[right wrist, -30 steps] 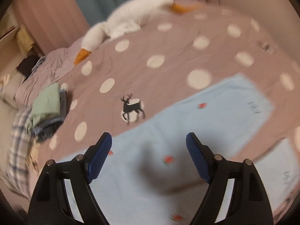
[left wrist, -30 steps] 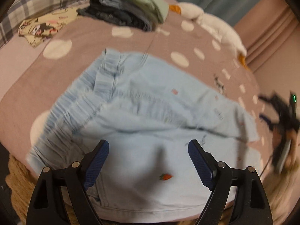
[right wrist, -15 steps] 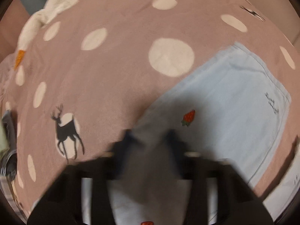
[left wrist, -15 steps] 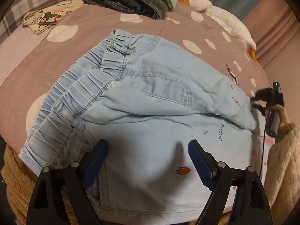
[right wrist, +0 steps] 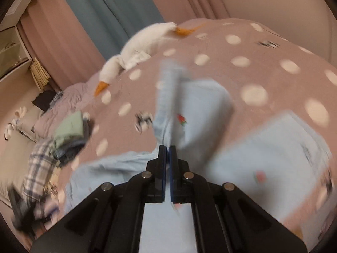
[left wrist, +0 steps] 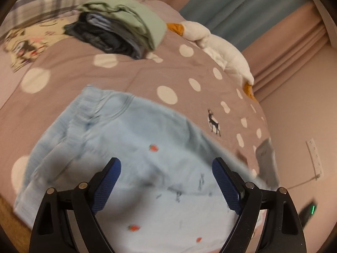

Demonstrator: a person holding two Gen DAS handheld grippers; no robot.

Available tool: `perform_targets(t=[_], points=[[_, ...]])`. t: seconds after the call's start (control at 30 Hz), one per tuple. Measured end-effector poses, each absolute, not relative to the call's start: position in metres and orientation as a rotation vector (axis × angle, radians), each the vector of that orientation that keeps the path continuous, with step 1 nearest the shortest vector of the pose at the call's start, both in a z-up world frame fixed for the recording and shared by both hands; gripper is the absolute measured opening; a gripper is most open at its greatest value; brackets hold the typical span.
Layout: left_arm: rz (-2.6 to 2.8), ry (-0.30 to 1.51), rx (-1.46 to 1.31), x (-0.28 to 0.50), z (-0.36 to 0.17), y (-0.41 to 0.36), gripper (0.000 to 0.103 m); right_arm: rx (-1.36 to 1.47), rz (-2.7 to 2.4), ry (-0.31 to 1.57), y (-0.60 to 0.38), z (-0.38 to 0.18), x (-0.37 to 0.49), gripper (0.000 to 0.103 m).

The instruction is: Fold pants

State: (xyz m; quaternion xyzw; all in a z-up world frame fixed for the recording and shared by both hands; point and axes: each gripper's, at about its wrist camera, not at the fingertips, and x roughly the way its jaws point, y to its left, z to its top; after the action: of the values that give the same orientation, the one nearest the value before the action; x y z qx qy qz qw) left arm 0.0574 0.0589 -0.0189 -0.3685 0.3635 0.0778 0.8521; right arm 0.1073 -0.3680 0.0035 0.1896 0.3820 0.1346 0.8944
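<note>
Light blue pants (left wrist: 130, 145) with small strawberry prints lie on the pink polka-dot bedspread (left wrist: 130, 78), elastic waistband at the left. My left gripper (left wrist: 166, 179) is open and empty, hovering just above the pants. My right gripper (right wrist: 167, 154) is shut on a fold of the pants (right wrist: 168, 105) and holds that fabric lifted above the bed, with the rest of the pants (right wrist: 263, 147) spread below it. The view is blurred by motion.
A stack of folded clothes (left wrist: 124, 27) with a green piece on top sits at the far left of the bed, also in the right wrist view (right wrist: 69, 130). A white plush goose (left wrist: 223, 50) lies along the far edge. Plaid fabric (left wrist: 42, 0) lies behind the stack.
My right gripper has closed on the pants fabric and lifted it. My left gripper has pulled back, so the pants sit lower in its view.
</note>
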Motion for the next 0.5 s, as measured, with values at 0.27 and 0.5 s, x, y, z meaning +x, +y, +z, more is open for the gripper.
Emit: perform_targets(t=[0.27, 0.5], points=[[0.15, 0.976, -0.857, 0.147, -0.066, 0.052, 0.086, 0.425, 0.23, 0.952, -0.363, -0.063, 0.089, 0.002], [0.16, 1.013, -0.798, 0.169, -0.087, 0.044, 0.004, 0.431, 0.193, 0.967, -0.371, -0.071, 0.089, 0.002]])
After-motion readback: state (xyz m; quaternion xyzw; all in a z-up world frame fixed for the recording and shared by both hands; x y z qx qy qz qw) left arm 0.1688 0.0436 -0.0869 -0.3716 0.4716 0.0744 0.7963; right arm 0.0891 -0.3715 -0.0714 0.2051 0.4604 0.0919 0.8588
